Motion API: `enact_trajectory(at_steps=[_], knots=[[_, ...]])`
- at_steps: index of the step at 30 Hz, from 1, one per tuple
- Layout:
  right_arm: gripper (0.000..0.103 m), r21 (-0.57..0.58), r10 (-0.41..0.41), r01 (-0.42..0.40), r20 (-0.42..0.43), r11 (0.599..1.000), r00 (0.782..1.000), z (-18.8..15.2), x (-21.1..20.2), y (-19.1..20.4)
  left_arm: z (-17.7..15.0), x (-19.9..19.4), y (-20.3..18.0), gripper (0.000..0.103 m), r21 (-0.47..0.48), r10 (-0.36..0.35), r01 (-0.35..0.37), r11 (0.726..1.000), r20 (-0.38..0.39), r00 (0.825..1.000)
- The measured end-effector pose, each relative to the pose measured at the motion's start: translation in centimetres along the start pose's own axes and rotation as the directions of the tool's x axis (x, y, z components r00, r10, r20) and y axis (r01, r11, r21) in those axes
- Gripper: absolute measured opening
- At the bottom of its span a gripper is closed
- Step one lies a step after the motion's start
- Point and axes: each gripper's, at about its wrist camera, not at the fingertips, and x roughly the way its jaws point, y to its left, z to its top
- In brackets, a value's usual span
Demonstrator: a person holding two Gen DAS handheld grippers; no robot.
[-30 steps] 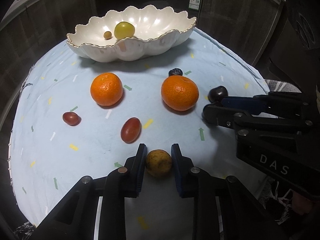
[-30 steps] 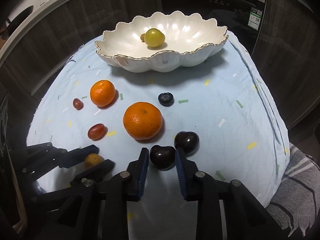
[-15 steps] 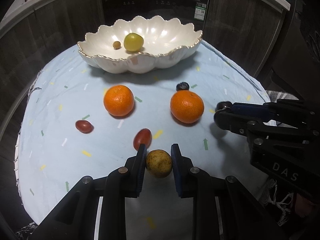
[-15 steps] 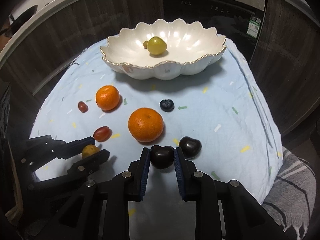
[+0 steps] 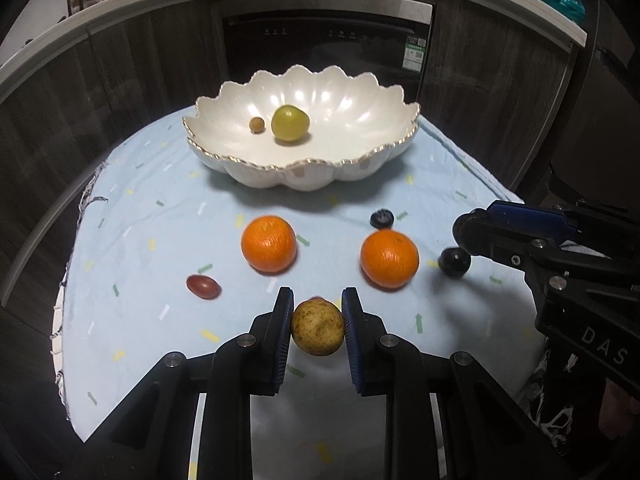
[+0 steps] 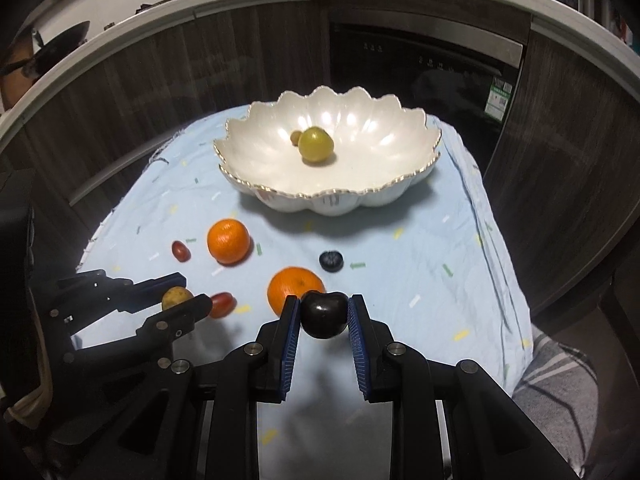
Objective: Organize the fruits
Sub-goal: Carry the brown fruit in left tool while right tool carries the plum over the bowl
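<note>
1. Table cloth point(image 5: 168, 208): pale blue with small coloured flecks, covering the whole work surface.

2. Bowl point(image 5: 224, 162): white, scalloped, gold-edged, at the far middle of the cloth. It holds a yellow-green fruit point(image 5: 290, 123) and, just left of it, a small brown fruit point(image 5: 257, 124).

3. Left gripper point(image 5: 316, 322): near side, clenched on a speckled yellow fruit point(image 5: 317, 327), which is clear of the cloth. Both pads press its sides.

4. Right gripper point(image 6: 323, 316): near side, right of the other, clenched on a dark cherry point(image 6: 323, 313), likewise off the cloth.

5. Left orange point(image 5: 268, 244) and right orange point(image 5: 389, 258): on the cloth between the grippers and the bowl, well apart from each other.

6. Second dark cherry point(image 5: 454, 262): on the cloth, right of the right orange, just beside the right gripper's tips.

7. Red grape point(image 5: 203, 286): left of the left orange. A second red grape point(image 6: 221, 304) lies near the left gripper.

8. Blueberry point(image 5: 381, 218): just beyond the right orange.

Key relation: the bowl lies straight ahead and farther off from both grippers, past the oranges. Judged by view, neither hand is clearly nearer; each load likely has to travel up over the near rim before release.
</note>
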Motion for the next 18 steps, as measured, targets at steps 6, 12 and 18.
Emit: enact_trajectory(at_steps=[6,12,18], knots=[[0.026,-0.011,0.000,0.000,0.037,1.000,0.999,1.2,-0.9,0.1,1.4,-0.8,0.5,0.025,-0.014,0.009,-0.009,1.000,0.036,0.999],[0.026,-0.009,-0.002,0.003,0.076,1.000,0.997,2.9,-1.5,0.0,3.2,-1.3,1.2,0.025,-0.034,0.017,-0.015,0.999,0.069,0.997],[0.026,-0.008,-0.004,0.004,0.114,1.000,0.993,4.9,-1.7,-0.1,5.5,-1.7,2.0,0.025,-0.047,0.027,-0.022,0.999,0.102,0.994]])
